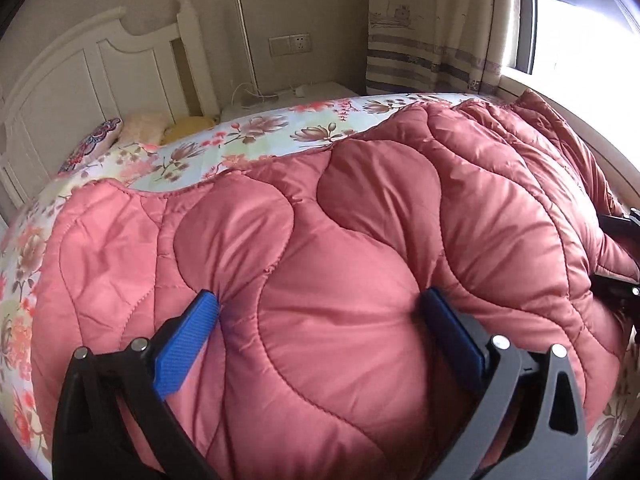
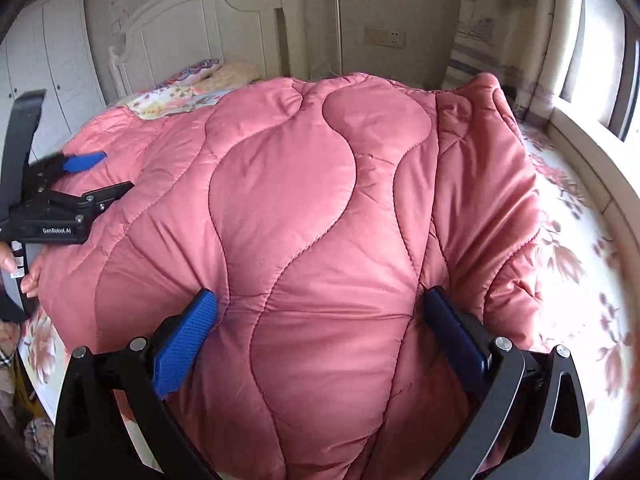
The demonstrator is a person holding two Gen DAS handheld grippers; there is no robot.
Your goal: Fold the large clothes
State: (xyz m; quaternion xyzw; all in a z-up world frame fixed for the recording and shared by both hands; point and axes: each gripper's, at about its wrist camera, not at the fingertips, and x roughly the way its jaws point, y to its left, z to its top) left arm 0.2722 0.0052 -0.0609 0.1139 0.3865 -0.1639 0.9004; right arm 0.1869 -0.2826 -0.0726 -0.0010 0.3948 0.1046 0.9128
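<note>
- Left wrist view: the left gripper [image 1: 320,312] has its two blue-padded fingers [image 1: 188,340] spread wide, both pads pressed into a puffed bulge of the pink quilted padded garment [image 1: 340,216]; the jaws are released, bracketing the fabric rather than pinching it.
- The pink quilted padded garment lies bunched on a bed covered by a floral-printed sheet [image 1: 256,136], its wavy stitched seams running away from the camera.
- At the right edge of this view, black parts of the right gripper [image 1: 620,256] touch the garment's side.
- Behind the bed stand a white wooden headboard [image 1: 100,68], a wall socket plate [image 1: 289,45] and a patterned curtain [image 1: 436,24] beside a bright window [image 1: 576,32].
- Right wrist view: the right gripper [image 2: 320,312] also has its fingers [image 2: 186,340] held wide apart, pads sunk into the garment [image 2: 312,184] on either side of a thick fold; jaws released.
- At the left of this view, the left gripper [image 2: 80,176] rests against the garment's edge, with a person's fingers [image 2: 30,276] on its handle.
- A white wardrobe [image 2: 52,60] stands beyond the headboard [image 2: 208,28].
</note>
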